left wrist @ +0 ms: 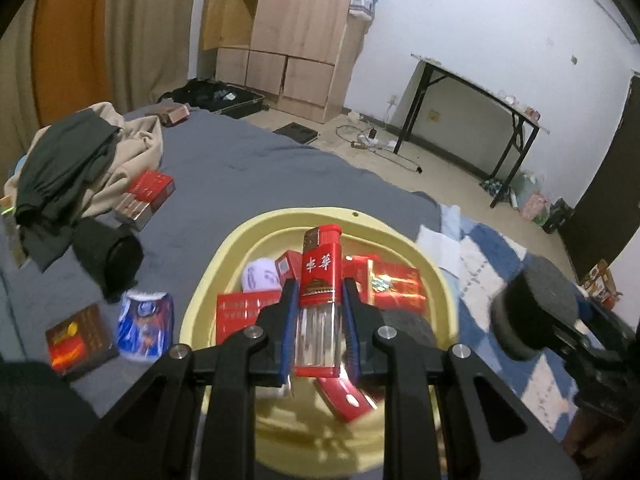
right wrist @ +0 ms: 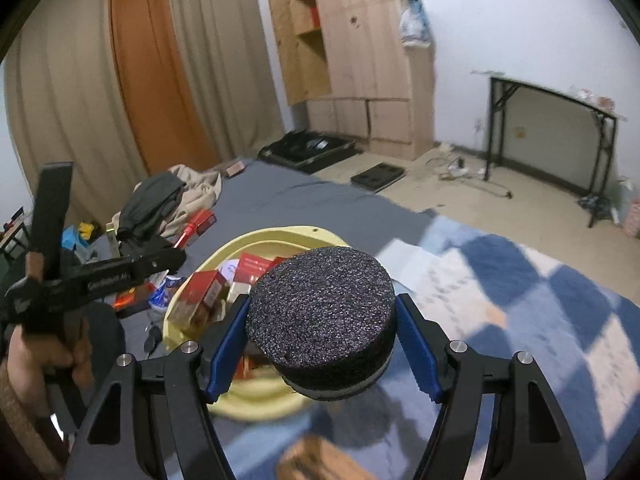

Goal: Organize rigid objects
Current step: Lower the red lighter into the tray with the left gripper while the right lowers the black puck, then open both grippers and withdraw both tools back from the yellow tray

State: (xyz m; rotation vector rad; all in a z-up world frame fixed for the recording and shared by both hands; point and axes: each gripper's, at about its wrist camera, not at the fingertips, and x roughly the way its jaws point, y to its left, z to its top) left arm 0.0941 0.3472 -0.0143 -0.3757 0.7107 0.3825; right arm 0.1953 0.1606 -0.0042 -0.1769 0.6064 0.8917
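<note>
My left gripper (left wrist: 320,320) is shut on a tall red box (left wrist: 320,272) with a clear lower half, held above the yellow basin (left wrist: 436,276). The basin lies on the bed and holds several red boxes and a white round thing. My right gripper (right wrist: 322,336) is shut on a round black foam puck (right wrist: 320,304), just right of the basin (right wrist: 280,236). The puck (left wrist: 536,308) and right gripper also show at the right of the left wrist view. The left gripper's body (right wrist: 100,276) and a hand (right wrist: 28,356) show at the left of the right wrist view.
On the grey bedsheet (left wrist: 248,168) lie a red carton (left wrist: 148,196), a black cylinder (left wrist: 112,256), a blue packet (left wrist: 146,318), a dark book-like box (left wrist: 78,336) and a heap of clothes (left wrist: 76,160). A blue-and-white checked blanket (right wrist: 540,320) covers the right. Wardrobe (right wrist: 360,56) and black desk (right wrist: 552,120) stand beyond.
</note>
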